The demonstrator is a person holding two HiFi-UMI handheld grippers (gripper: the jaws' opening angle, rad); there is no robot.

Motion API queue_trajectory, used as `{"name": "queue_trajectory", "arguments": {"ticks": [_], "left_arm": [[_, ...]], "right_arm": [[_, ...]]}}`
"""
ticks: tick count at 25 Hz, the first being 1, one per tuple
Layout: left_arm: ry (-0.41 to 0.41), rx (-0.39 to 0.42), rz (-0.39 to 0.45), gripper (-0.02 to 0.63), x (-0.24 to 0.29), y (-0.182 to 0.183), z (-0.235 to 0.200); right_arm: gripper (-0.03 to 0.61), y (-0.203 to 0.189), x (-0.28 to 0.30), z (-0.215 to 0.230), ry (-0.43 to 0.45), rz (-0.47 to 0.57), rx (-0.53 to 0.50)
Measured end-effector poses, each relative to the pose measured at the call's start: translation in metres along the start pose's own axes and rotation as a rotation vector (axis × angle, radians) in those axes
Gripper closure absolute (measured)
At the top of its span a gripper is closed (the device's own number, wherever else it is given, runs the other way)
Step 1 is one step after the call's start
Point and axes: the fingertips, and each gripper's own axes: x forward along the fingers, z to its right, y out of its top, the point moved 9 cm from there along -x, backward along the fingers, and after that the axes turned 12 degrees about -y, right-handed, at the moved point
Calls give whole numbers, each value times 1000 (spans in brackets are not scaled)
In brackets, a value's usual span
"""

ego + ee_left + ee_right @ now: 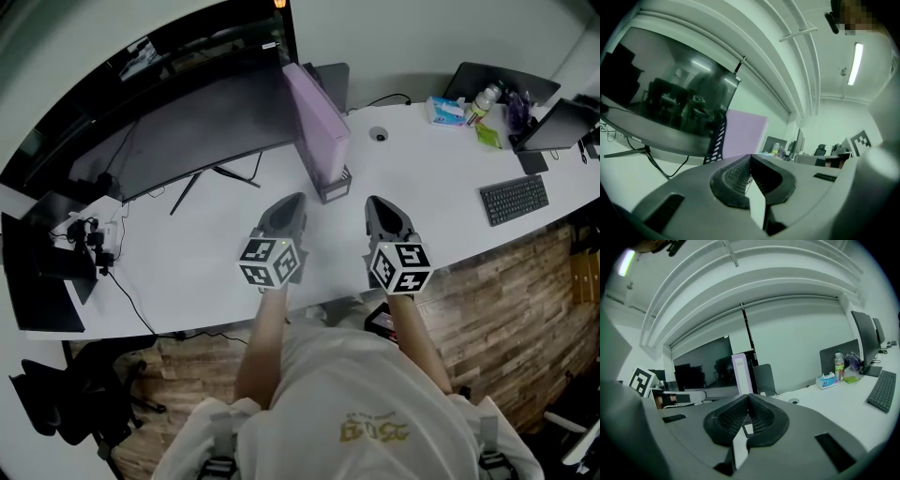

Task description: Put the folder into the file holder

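A purple folder (pixel 317 117) stands upright in a black mesh file holder (pixel 335 185) at the back middle of the white desk (pixel 206 262). My left gripper (pixel 289 202) and right gripper (pixel 380 203) hover side by side in front of the holder, near the desk's front edge, apart from it. Both are shut with nothing between their pads. In the left gripper view the shut left gripper (pixel 750 157) points at the folder (pixel 744 133) and the holder's mesh side (pixel 717 140). In the right gripper view the shut right gripper (pixel 748 396) faces the folder's spine (pixel 740 373).
A large curved monitor (pixel 187 122) stands to the left of the holder, with cables and a power strip (pixel 94 239) beside it. At the right lie a keyboard (pixel 514 199), a tissue box (pixel 446 111) and a bottle (pixel 481 103). A person's arms and white shirt (pixel 366 412) fill the foreground.
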Motion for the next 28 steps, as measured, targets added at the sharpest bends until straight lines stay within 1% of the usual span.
{"name": "queue_trajectory", "arguments": {"ticks": [2, 5, 15, 21, 28], "left_arm": [[4, -7, 18, 600, -4, 1, 0], [7, -20, 14, 600, -6, 0, 2], [30, 41, -42, 600, -12, -4, 4], [35, 38, -51, 600, -17, -6, 3], [27, 42, -62, 600, -19, -8, 7]], "right_arm": [[567, 0, -2, -1, -11, 1, -29], [568, 2, -6, 1, -21, 10, -30], [568, 2, -12, -1, -44, 31, -45], [568, 1, -16, -3, -50, 34, -30], [568, -2, -22, -4, -47, 30, -41]]}}
